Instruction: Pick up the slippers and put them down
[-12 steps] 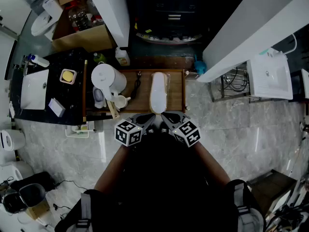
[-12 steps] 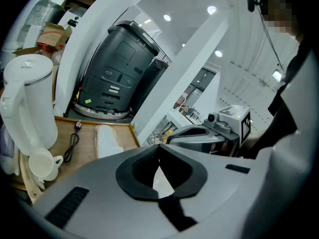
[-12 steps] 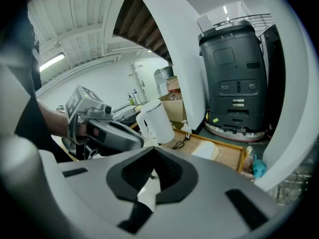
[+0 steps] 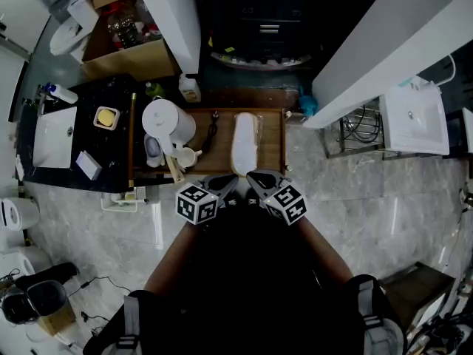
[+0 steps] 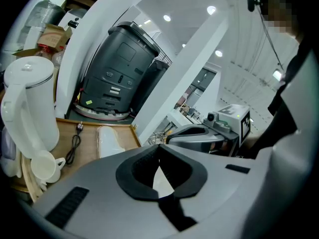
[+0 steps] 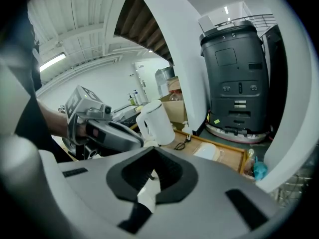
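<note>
A pair of white slippers [image 4: 244, 142] in clear wrapping lies lengthwise on the wooden tray [image 4: 270, 152], right of the kettle. It also shows in the left gripper view as the slippers [image 5: 109, 141] and in the right gripper view as the slippers [image 6: 212, 151]. My left gripper [image 4: 230, 181] and right gripper [image 4: 252, 177] hover side by side just short of the tray's near edge, tips pointing at the slippers' near end. Both are shut with nothing between the jaws: the left gripper [image 5: 158, 147] and the right gripper [image 6: 153, 152] show their pads meeting.
A white kettle [image 4: 167, 121], a cup [image 4: 185, 156] and a black power cord [image 4: 211, 129] share the tray's left half. A dark counter with a sink [image 4: 53, 136] stands to the left. A black machine [image 4: 260, 21] stands behind the tray, with white beams on both sides.
</note>
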`<state>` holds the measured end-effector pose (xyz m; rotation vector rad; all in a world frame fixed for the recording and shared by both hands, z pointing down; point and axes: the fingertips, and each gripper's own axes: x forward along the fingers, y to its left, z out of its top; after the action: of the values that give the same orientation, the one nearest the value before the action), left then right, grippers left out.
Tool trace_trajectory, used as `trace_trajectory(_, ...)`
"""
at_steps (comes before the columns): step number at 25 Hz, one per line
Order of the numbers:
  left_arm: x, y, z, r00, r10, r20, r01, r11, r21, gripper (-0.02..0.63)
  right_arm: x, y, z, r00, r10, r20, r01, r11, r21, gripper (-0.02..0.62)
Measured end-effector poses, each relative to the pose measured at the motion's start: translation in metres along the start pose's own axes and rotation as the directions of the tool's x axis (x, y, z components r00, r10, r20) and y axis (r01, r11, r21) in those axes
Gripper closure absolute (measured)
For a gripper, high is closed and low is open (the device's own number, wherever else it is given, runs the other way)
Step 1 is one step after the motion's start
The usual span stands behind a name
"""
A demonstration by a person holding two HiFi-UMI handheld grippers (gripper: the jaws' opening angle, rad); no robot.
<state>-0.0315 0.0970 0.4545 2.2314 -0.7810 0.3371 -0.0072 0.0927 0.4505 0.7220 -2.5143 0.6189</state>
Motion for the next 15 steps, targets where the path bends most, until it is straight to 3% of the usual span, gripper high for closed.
trace_trajectory(15,-0.0025,0.0074,-0.002,1.0,-0.014,-0.028,0.015,1.0,0.007,0.595,0.0062,-0.0021,-0.0031,0.999,-0.032,-0.009,0.032,0.999,0.041,0.589)
